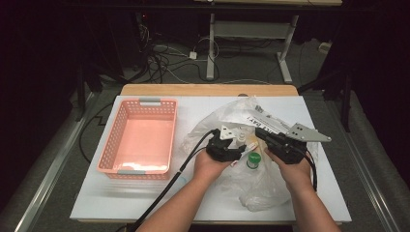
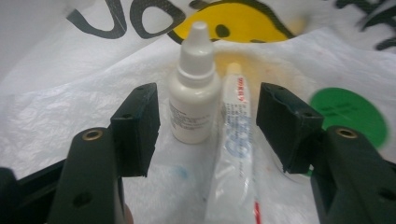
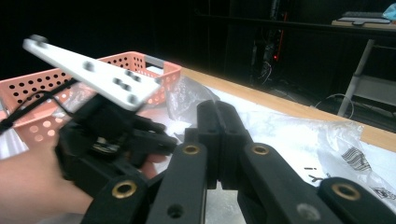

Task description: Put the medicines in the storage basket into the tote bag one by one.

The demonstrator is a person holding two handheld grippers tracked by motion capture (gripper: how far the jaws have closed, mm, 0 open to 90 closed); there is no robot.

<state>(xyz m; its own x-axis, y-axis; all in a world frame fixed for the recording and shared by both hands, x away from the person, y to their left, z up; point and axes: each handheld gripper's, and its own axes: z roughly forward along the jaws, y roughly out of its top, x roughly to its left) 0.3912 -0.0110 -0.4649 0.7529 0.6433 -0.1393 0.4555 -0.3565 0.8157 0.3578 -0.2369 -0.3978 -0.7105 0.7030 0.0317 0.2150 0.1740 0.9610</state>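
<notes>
**Handheld two-jaw grippers, pair**

Left gripper (image 1: pixel 240 146) and right gripper (image 1: pixel 262 137): black bodies, each topped by a grey three-cornered plate (image 1: pixel 307 133) drilled with small holes. Jaws are formed of black angular links fastened with brass-coloured rivets (image 2: pixel 93 135). A black cable (image 1: pixel 167 186) is trailed from the left unit. Forearms are seen bare, without sleeves.

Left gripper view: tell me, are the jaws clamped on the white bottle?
No: the left gripper stands open, with the white bottle and tube between its jaws, untouched.
</notes>
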